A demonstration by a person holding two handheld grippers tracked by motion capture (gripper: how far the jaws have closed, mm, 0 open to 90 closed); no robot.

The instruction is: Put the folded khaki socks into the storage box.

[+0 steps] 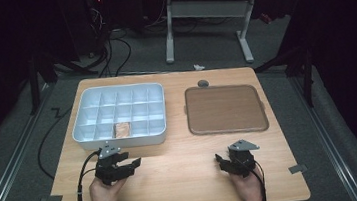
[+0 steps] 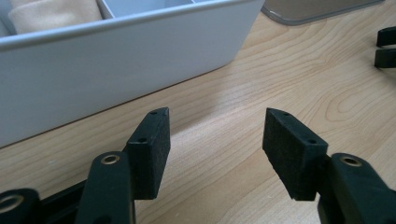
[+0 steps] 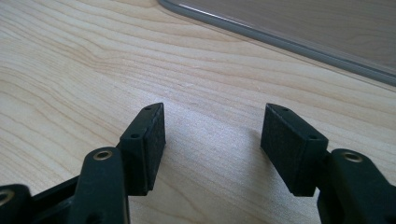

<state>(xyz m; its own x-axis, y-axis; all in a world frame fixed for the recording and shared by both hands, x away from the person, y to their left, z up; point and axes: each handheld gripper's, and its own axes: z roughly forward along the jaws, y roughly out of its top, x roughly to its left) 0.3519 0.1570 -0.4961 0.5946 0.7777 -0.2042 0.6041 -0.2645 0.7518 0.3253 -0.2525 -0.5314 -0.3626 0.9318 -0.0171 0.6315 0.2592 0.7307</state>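
A white compartment box (image 1: 84,135) stands at the table's back left, and one of its front cells holds a tan, cloth-like piece (image 1: 122,130). Just in front of the box my left gripper (image 1: 134,164) rests low over the wood, open, with nothing between its jaws. In the left gripper view the box wall (image 2: 116,65) rises close ahead, with the tan piece (image 2: 51,14) behind it. At the front right my right gripper (image 1: 220,159) is open and empty too. In the right gripper view the brown tray's rim (image 3: 280,39) runs ahead of the pads (image 3: 152,140).
A flat brown tray (image 1: 226,108) with a grey rim lies at the back right. A small dark round object (image 1: 203,83) sits at the table's far edge behind it. Tape marks (image 1: 50,199) are stuck near both front corners. A white desk frame (image 1: 205,12) stands beyond.
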